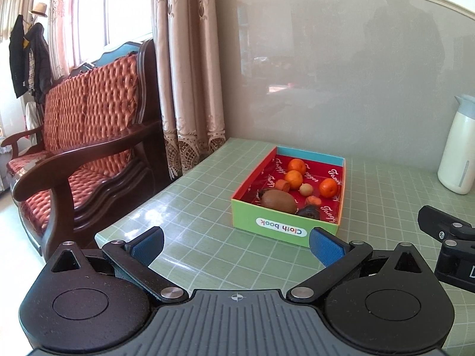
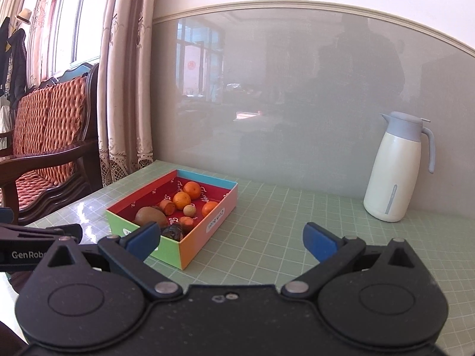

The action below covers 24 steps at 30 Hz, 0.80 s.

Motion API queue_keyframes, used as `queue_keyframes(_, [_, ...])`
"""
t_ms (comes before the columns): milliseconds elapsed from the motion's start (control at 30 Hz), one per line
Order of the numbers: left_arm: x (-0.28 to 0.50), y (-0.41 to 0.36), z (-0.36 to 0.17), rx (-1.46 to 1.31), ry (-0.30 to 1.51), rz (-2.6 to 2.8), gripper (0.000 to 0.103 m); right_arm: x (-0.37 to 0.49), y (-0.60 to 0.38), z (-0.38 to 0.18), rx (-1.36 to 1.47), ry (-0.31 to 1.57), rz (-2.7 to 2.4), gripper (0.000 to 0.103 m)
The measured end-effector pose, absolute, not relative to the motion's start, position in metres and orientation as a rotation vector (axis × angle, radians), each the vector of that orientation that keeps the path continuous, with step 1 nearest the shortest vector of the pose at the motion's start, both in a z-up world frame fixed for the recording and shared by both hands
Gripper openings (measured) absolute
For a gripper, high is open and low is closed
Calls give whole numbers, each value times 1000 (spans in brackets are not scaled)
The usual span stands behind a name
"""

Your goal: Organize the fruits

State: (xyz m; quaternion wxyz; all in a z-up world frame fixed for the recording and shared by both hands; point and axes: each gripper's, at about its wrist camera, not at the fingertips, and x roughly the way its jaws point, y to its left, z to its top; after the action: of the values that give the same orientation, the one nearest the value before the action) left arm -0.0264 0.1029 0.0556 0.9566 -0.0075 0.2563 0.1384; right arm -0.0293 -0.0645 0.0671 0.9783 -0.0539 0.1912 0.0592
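Both hand-held grippers, left (image 1: 236, 244) and right (image 2: 230, 241), spread and empty; kiwi (image 1: 278, 201) in box (image 1: 283, 227) judged soft, bruisable: grip gently across its middle.

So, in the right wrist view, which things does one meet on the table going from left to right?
Left hand-held gripper → box of fruits → white jug.
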Motion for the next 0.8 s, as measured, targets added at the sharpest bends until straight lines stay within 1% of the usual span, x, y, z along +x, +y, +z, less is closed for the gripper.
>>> queue_keyframes(800, [-26, 95, 57, 15, 495, 235, 103, -32, -64, 70, -103, 375, 125, 103])
